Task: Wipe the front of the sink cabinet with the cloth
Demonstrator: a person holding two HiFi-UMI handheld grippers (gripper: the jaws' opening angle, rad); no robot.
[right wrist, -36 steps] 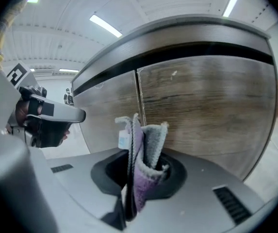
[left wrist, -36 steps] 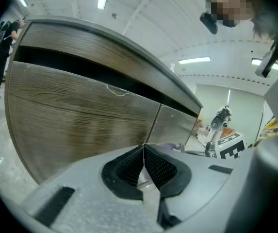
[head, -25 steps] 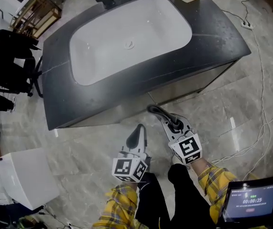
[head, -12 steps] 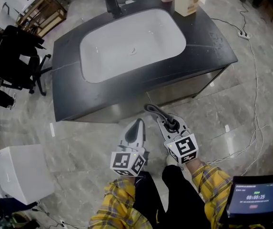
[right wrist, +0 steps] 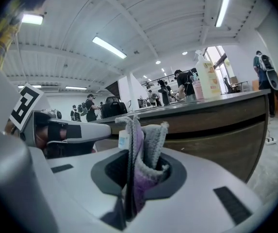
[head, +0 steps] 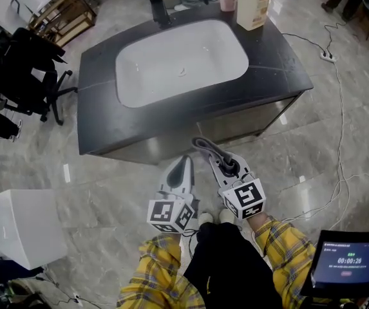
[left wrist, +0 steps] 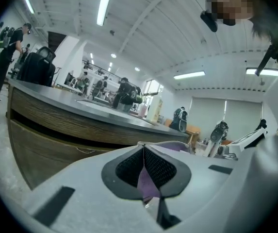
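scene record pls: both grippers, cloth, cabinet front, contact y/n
left gripper: jaws together at the tips; purple sliver between them, can't tell what
right gripper: jaws shut on cloth, grey and purple, poking past the tips
cabinet front: faces both grippers, low under the dark countertop
countertop items: white basin, tall bottle at far edge
contact: cloth looks clear of the cabinet front

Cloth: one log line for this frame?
right gripper: jaws shut on cloth | left gripper: jaws shut | cloth: short of cabinet front | wipe: no contact
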